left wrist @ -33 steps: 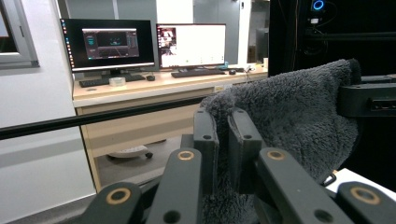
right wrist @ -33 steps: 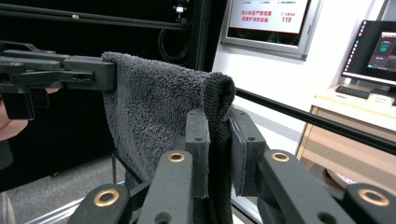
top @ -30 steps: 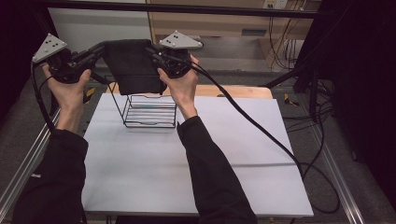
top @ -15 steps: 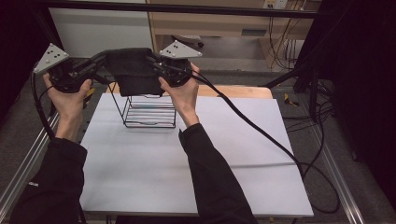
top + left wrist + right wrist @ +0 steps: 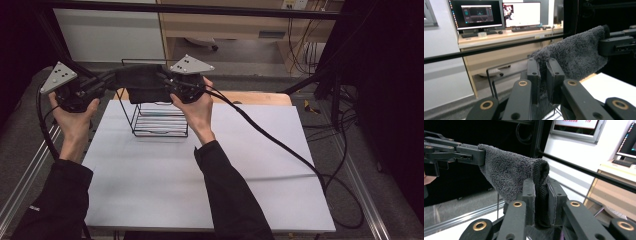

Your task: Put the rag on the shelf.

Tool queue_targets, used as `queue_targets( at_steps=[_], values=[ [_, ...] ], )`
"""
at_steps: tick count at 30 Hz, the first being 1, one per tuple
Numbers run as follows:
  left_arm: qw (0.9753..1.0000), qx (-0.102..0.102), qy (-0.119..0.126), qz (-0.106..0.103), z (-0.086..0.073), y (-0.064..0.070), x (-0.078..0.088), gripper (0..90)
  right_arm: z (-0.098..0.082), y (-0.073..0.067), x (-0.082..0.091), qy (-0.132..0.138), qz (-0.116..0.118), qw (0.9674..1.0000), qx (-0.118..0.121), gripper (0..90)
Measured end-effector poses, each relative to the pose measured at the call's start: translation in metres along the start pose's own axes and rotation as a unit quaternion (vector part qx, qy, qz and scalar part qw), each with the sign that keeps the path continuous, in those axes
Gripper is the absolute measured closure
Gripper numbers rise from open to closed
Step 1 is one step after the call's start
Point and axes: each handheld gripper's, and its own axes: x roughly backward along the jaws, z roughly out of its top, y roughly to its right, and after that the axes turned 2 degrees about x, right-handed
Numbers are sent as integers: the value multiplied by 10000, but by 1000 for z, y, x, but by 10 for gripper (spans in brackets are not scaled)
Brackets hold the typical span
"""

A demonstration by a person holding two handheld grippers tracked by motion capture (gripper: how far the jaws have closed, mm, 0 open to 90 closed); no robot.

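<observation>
Hanging above the wire basket [image 5: 161, 117] on the counter [image 5: 200, 190], a dark towel [image 5: 142, 86] is clenched by left tool [image 5: 107, 82] and right tool [image 5: 167, 82].

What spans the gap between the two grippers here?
A dark grey towel stretches between the left gripper and right gripper, each clamped on one end, above the wire rack; clearest in the high view.

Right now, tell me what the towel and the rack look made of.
Towel: dark grey terry cloth, likely cotton or microfibre; fuzzy looped pile, matte, sagging softly between the grippers. Rack: thin black wire, probably coated or painted metal; slim rigid rods with a slight sheen.
</observation>
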Motion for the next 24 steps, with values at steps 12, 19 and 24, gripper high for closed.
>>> queue_targets(
  at_steps=[12, 19, 24],
  values=[
    [9992, -34, -383, 73, -10, 7, 5, 798, -8, -7, 6, -391, 73, 9992, 78, 724],
    [9979, 32, -642, 98, -19, 11, 9, 758, -12, -10, 8, -614, 59, 9981, -15, 621],
    [9962, 40, -859, 118, -28, 12, 10, 732, -20, -14, 9, -775, 37, 9970, -53, 528]
  ],
)
